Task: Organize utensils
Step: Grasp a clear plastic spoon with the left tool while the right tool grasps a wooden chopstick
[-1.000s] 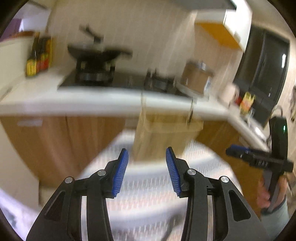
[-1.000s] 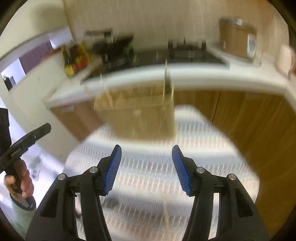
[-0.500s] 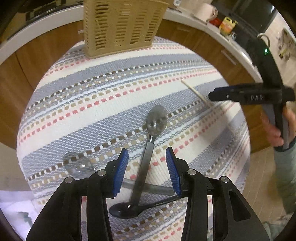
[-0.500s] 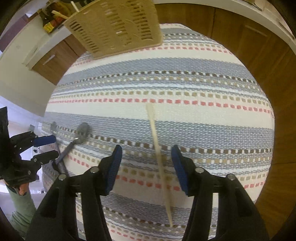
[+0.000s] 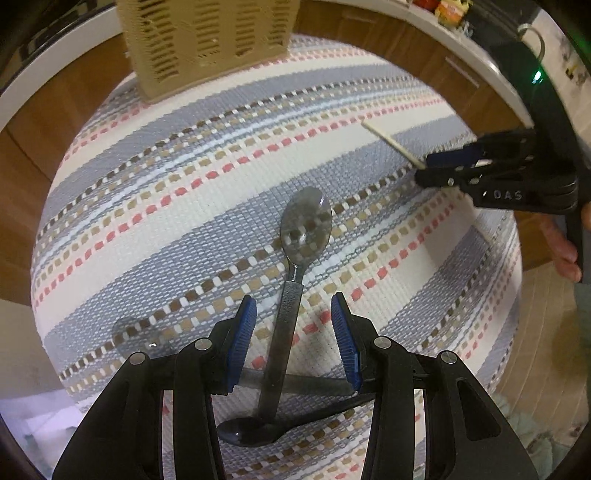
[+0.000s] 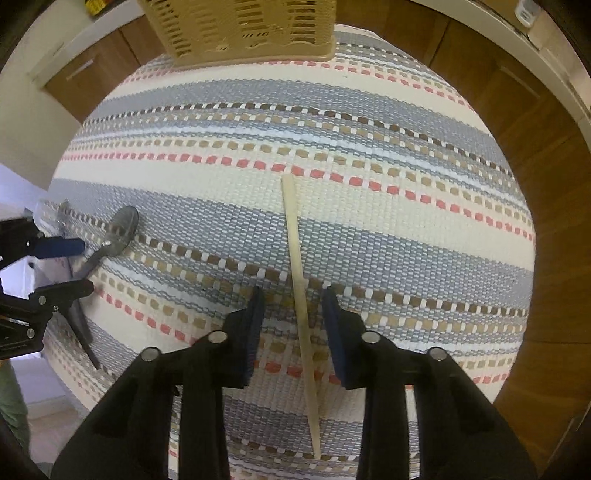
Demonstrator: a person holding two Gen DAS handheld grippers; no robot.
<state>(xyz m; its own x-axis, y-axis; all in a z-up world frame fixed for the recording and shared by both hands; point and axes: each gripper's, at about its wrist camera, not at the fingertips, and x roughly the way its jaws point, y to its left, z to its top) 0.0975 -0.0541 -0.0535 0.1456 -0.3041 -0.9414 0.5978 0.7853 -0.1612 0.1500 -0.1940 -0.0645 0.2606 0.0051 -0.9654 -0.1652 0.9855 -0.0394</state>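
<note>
Left gripper (image 5: 293,336): jaws parted, straddling the handle of a metal spoon (image 5: 295,269) without touching; spoon lying across a grey utensil handle (image 5: 314,384) and a black spoon (image 5: 255,430) on the striped cloth (image 5: 192,221). Right gripper (image 6: 293,325): jaws just closing, not yet pressing, either side of a pale chopstick (image 6: 299,291) flat on the cloth. Beyond: tan slotted utensil basket (image 6: 240,29) at the far cloth edge; clear spoon (image 5: 136,332) at left.

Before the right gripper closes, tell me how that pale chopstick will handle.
The chopstick looks thin and tapered, so probably light and stiff. Lying flat on the woven cloth, it may roll or pivot if the right gripper pinches off-centre.
</note>
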